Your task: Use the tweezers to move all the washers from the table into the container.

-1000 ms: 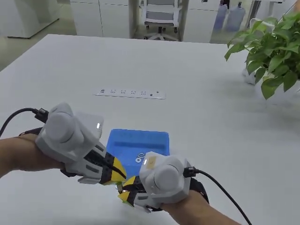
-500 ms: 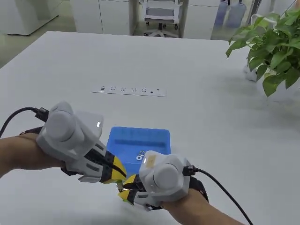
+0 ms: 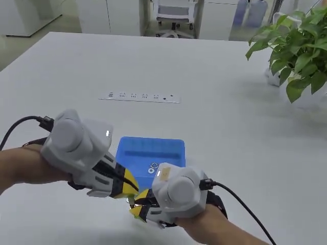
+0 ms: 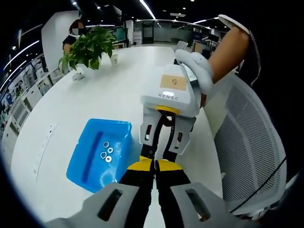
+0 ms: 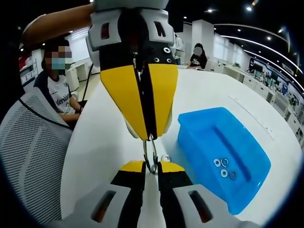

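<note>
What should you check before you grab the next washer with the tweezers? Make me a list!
1. Hold on the tweezers: ok, the left gripper is shut on them.
2. Grip of the right gripper on the tweezers: cannot tell.
3. A loose washer to grab: ok, one lies outside the container, beside the tweezers' end.
4. The container open and close by: ok.
5. The washers already dropped in: ok, several lie on its floor.
</note>
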Tool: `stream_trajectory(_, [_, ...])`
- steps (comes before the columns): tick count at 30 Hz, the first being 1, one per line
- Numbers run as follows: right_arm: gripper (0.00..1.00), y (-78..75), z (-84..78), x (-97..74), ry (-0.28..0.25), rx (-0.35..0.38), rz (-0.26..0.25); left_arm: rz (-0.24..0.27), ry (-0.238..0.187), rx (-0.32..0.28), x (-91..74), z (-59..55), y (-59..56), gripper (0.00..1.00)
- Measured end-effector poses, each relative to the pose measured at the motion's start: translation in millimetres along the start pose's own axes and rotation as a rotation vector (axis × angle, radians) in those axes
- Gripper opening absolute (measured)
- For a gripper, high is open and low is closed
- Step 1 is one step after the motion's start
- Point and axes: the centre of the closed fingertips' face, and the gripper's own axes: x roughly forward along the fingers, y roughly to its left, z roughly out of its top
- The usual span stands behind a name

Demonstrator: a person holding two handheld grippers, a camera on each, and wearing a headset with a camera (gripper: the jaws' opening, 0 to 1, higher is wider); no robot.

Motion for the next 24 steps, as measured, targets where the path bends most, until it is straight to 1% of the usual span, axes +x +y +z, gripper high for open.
stream_trajectory(5, [0.13,-0.5,-0.6,-0.9,0.001,0.005,0.003,-0.004,-0.003,-0.006,0.9,1.3,1.0,0.05])
stream_trajectory(10, [0.12,-0.9,2.3,-1.9,-0.009,0.003,0.005,-0.007,-0.01,-0.006,1.7,2.6,0.7,0.05])
stream_trajectory(15, [0.1,-0.2,1.6,-0.8,-0.002,-0.001,0.008,-0.004,-0.009,-0.005,1.4,2.0,1.9,0.05])
stream_trajectory(24, [0.09,-0.2,0.2,-1.5,0.009,-0.003,0.005,-0.013,-0.007,-0.001,2.1,2.9,-0.9,0.05])
